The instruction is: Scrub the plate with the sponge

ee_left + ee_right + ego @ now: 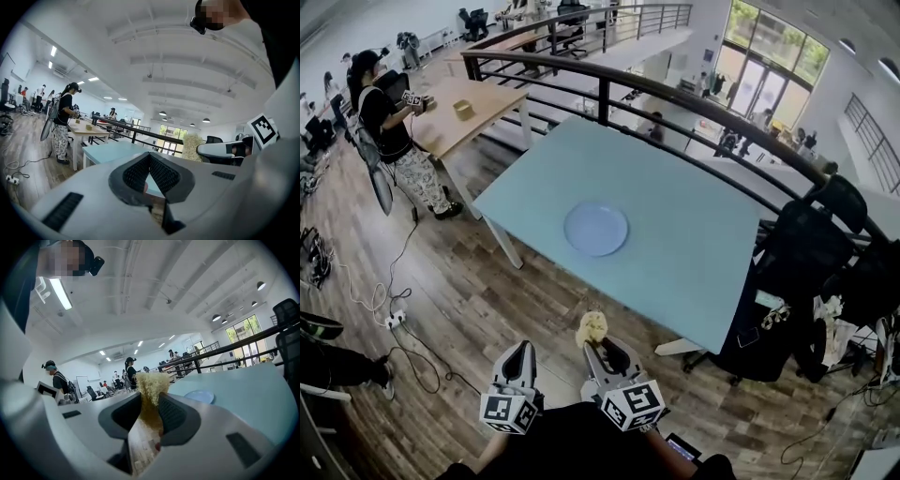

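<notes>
A round pale blue plate (596,229) lies near the middle of the light blue table (694,253); in the right gripper view the plate (200,396) shows flat on the tabletop, ahead and to the right. My right gripper (590,344) is shut on a yellow sponge (592,328), whose fuzzy top (151,383) sticks up between the jaws. It hangs over the wooden floor, short of the table's near edge. My left gripper (525,358) sits beside it on the left, jaws closed together and empty (149,165).
A black railing (609,89) runs behind the table. Black office chairs (806,262) crowd its right side. A person (394,141) stands at a wooden table (459,112) at far left. Cables and a power strip (394,321) lie on the floor at left.
</notes>
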`<action>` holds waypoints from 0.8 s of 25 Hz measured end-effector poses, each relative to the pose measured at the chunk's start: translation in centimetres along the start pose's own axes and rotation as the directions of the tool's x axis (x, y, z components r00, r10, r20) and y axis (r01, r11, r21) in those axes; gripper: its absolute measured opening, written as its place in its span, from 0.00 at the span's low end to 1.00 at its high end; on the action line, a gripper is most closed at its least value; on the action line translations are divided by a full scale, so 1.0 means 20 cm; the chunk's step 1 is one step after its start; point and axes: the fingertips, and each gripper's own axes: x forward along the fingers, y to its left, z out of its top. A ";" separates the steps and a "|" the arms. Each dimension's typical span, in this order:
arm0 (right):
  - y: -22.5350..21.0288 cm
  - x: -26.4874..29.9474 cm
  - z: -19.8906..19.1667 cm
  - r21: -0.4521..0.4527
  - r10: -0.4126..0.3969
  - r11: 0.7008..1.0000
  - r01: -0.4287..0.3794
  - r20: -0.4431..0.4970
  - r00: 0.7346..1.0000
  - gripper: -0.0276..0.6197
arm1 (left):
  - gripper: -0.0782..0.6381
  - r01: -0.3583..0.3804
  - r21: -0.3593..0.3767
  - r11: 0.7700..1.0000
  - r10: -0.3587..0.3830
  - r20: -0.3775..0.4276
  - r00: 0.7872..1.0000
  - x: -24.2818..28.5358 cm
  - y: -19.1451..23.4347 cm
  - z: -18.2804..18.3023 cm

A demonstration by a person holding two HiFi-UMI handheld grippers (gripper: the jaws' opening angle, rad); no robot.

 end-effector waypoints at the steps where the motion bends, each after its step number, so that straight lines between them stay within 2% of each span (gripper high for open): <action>1: -0.03 0.03 0.02 -0.003 0.003 1.000 -0.003 -0.002 1.000 0.22 | 0.11 -0.004 -0.002 1.000 0.004 0.002 1.000 0.04 0.00 0.01; 9: -0.25 0.18 0.10 -0.039 0.018 0.999 -0.018 -0.019 1.000 0.22 | 0.11 0.004 -0.002 1.000 -0.004 0.005 1.000 0.33 -0.05 0.03; 20: -0.43 0.21 0.13 -0.016 0.001 1.000 -0.002 -0.049 0.999 0.22 | 0.11 0.046 0.008 0.999 -0.045 -0.071 0.996 0.50 -0.14 -0.03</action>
